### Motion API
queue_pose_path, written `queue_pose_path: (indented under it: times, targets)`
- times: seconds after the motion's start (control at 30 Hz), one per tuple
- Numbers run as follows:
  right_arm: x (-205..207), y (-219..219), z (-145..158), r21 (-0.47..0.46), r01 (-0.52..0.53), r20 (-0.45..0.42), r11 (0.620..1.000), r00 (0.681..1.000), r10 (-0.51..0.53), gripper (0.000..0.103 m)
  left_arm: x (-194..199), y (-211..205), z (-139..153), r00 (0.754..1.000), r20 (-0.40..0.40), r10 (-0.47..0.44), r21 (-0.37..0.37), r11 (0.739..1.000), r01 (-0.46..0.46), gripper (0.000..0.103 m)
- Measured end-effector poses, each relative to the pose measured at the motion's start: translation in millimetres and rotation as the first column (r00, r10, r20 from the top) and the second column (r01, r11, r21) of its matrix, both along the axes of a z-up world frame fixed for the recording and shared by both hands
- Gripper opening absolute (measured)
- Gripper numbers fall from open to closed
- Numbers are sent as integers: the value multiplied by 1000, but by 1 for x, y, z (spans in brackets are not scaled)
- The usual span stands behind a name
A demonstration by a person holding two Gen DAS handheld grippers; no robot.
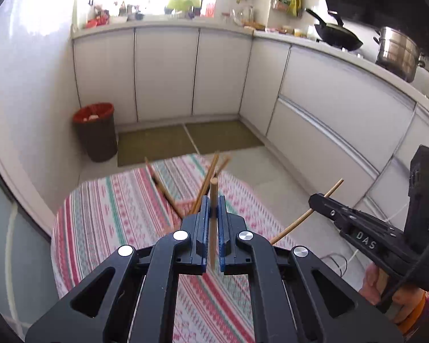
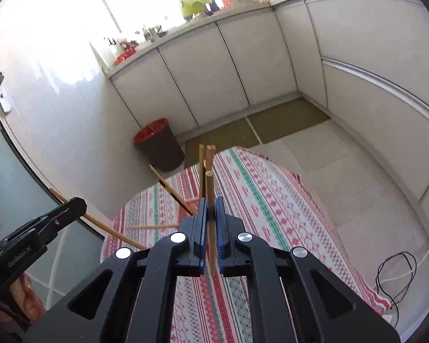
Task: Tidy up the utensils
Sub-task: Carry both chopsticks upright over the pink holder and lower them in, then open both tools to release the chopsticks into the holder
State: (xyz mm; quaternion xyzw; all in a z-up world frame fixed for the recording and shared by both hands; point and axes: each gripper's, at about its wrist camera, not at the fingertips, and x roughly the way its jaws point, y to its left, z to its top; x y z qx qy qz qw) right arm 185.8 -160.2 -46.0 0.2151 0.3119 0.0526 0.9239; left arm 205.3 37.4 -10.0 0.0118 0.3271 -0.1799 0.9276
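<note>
My left gripper is shut on a wooden chopstick that stands upright between its blue pads. My right gripper is shut on another wooden chopstick, also upright. Each gripper shows in the other's view: the right one at the right with its chopstick slanting, the left one at the left with its chopstick. Several more chopsticks stand fanned out just beyond the fingers, above the striped tablecloth; what holds them is hidden. They also show in the right wrist view.
A round table with the pink, green and white striped cloth lies below. A brown bin with a red liner stands on the floor by the wall. White cabinets run around the kitchen. A wok and steel pot sit on the counter.
</note>
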Motion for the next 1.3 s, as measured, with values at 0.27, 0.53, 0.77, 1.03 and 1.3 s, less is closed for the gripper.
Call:
queue_pose_path:
  times: [0.27,0.53,0.77,1.03,1.3]
  targets:
    - [44,-11,49,37,11,113,999,993,-15,6,49,-3,28,995,60,80,-9,997,-79,5]
    - [82,2,37,9,-4,115,1000,993,3,6,96,0,-10,990,14,143,19,989,-144,6]
    - [103,19,11,-9,-34,96,999,995,35,6,98,33,-49,980,-52,194,-77,977,-198,20]
    - [116,45,-12,-45,-62,103,997,992,67,6,85,73,-39,957,-36,289,-147,945,-291,37]
    - [116,70,-27,-144,-93,132,985,985,112,27,80,65,-55,950,-3,314,-26,949,-314,40]
